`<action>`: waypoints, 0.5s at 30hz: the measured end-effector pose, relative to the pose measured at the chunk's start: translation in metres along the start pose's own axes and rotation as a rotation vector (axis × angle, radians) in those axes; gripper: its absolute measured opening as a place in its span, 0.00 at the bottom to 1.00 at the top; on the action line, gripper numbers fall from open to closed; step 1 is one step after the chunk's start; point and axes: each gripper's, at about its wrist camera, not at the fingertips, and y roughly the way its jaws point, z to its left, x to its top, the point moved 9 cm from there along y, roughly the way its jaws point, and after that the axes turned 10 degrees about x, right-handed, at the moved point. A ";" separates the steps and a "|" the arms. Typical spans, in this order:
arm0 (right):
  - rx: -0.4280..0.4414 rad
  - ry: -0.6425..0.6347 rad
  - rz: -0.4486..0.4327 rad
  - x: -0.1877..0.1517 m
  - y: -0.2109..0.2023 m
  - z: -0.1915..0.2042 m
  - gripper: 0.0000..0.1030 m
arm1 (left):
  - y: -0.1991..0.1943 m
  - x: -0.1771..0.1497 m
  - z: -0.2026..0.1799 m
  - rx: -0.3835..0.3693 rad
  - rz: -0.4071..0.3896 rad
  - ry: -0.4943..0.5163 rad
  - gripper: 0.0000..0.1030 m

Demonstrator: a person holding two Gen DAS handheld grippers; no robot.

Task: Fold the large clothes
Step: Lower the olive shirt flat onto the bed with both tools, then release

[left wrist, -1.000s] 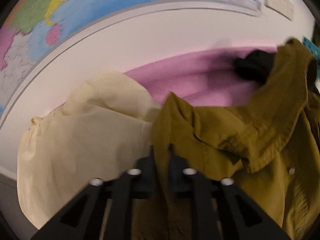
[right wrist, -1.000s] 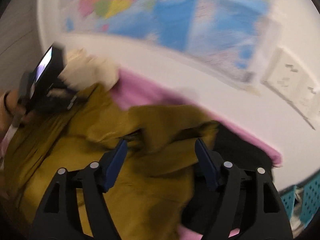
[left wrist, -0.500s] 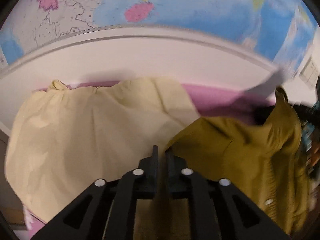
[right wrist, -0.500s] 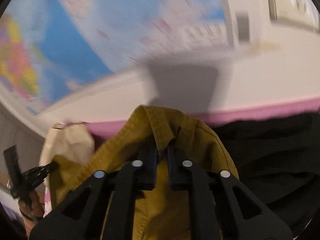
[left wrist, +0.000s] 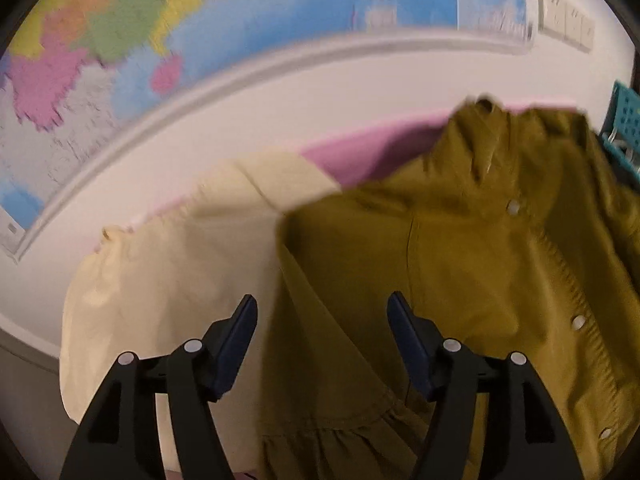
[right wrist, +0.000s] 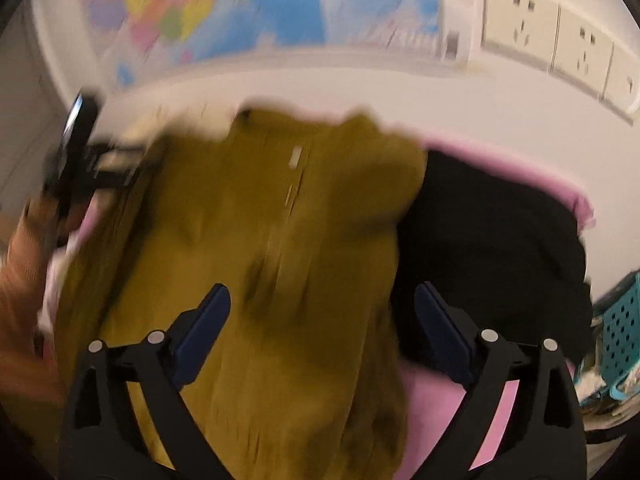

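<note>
Your left gripper [left wrist: 322, 334] is opening, pads clear of the mustard shirt [left wrist: 472, 264] lying beneath them. Right gripper [right wrist: 322, 320] likewise opening over the same shirt, nothing pinched. Shirt spread on pink surface [left wrist: 360, 156], collar toward wall, long axis running away from you; both equally near.
</note>
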 end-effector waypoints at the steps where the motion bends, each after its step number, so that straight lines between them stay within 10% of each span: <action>1: 0.008 -0.007 0.012 -0.013 0.001 0.001 0.77 | 0.006 -0.003 0.000 0.008 0.016 0.002 0.51; 3: 0.016 -0.002 0.043 -0.030 0.004 0.002 0.09 | 0.013 -0.005 0.009 0.072 0.013 -0.006 0.19; 10: -0.197 0.254 -0.308 0.012 -0.111 -0.111 0.06 | 0.001 0.001 0.057 0.012 -0.001 -0.209 0.03; 15: -0.187 0.506 -0.193 -0.030 -0.074 -0.194 0.16 | 0.019 -0.007 0.067 -0.048 0.051 -0.262 0.06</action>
